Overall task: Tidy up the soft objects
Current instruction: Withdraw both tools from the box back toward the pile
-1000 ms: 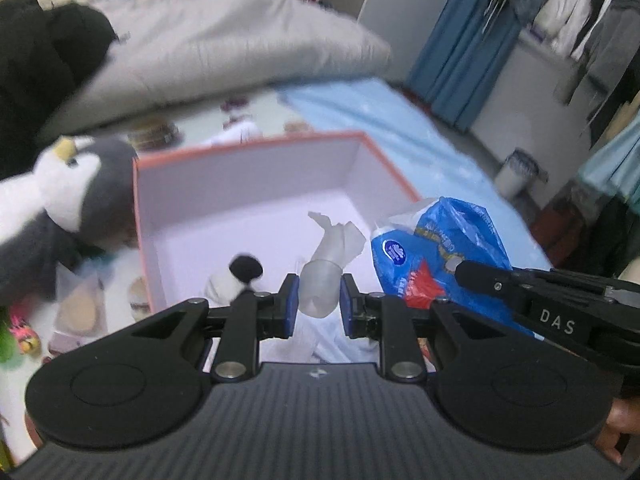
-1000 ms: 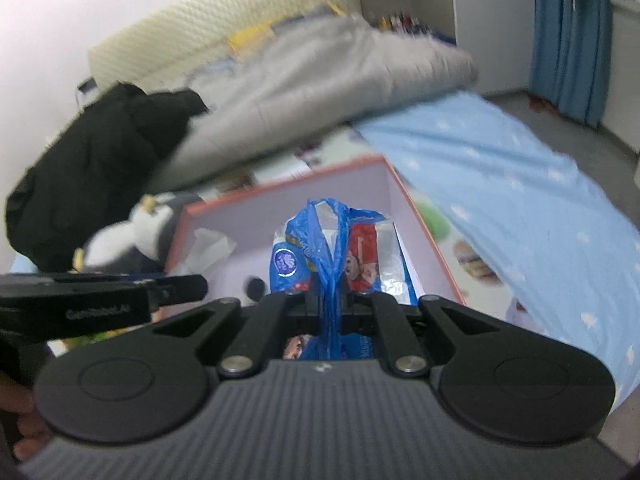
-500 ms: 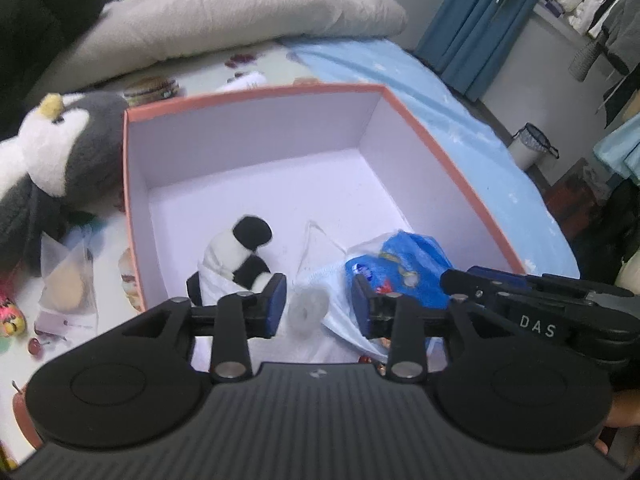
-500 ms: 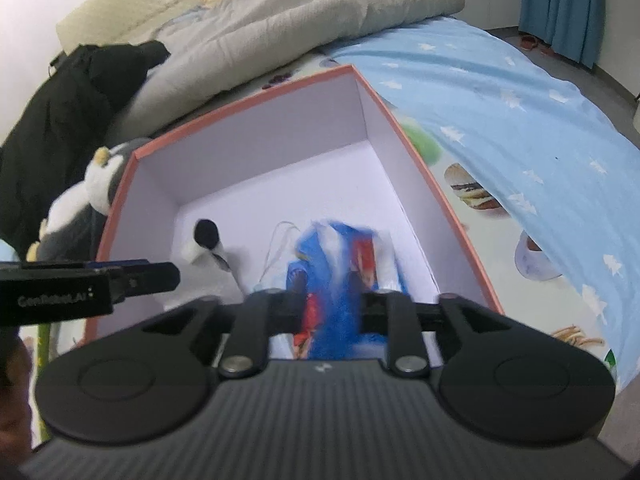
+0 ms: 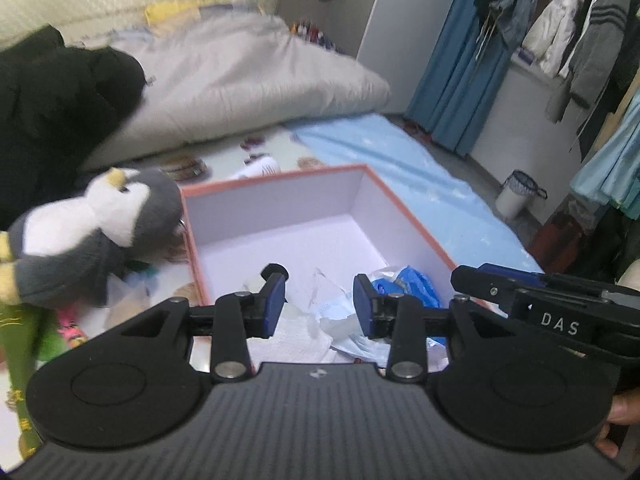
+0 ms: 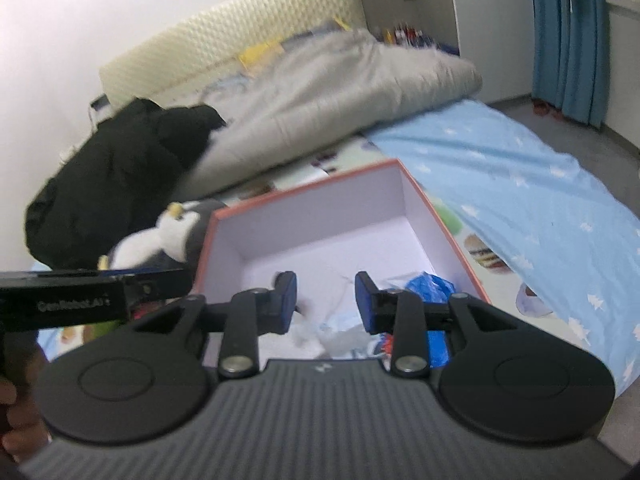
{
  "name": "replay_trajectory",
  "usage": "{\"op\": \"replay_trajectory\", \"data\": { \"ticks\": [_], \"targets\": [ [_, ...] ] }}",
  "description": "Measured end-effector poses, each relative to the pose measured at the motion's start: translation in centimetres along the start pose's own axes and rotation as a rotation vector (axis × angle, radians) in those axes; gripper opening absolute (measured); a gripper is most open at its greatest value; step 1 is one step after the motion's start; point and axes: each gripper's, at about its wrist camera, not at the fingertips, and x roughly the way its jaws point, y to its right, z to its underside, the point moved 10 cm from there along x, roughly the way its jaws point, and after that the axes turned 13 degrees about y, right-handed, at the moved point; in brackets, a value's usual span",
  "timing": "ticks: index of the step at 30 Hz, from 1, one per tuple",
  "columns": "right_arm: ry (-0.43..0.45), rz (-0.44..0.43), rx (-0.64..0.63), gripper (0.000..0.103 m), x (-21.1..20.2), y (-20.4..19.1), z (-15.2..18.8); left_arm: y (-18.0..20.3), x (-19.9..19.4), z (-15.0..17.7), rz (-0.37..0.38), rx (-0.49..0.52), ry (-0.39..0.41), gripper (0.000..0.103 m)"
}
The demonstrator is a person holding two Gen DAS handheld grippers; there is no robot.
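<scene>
Now both claws hang empty above the box (image 5: pixel 404 220): left claw (image 5: pixel 319 306) parted, right claw (image 6: pixel 326 302) opening, seemingly so the blue bag (image 5: pixel 416 284) rests inside.

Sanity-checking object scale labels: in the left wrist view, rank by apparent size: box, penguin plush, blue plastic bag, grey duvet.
1. grey duvet
2. box
3. penguin plush; it sits nearer the camera, so its place against the box is unsure
4. blue plastic bag, partly hidden

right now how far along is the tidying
Done: a blue packet, clear wrapping and a small black-and-white toy lie in the box. In hand: nothing; left gripper is open, right gripper is opening, both empty. Left: the penguin plush beside the box.
</scene>
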Motion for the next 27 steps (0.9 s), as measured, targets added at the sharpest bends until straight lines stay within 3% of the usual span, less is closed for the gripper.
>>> {"op": "replay_trajectory", "data": {
  "ticks": [7, 13, 27],
  "targets": [
    [0.092, -0.052, -0.031, 0.035, -5.2, -4.1, -1.1, -1.0, -7.9, -0.7, -0.022, 0.011, 0.106, 0.046],
    [0.137, -0.099, -0.060, 0.035, -8.5, -7.9, -0.2, -3.1, -14.3, 0.6, -0.063, 0.019, 0.168, 0.050],
    [0.108, -0.237, -0.123, 0.035, -11.8, -16.1, 6.8, -11.1, -24.2, 9.2, -0.209, -0.104, 0.183, 0.052]
  ]
}}
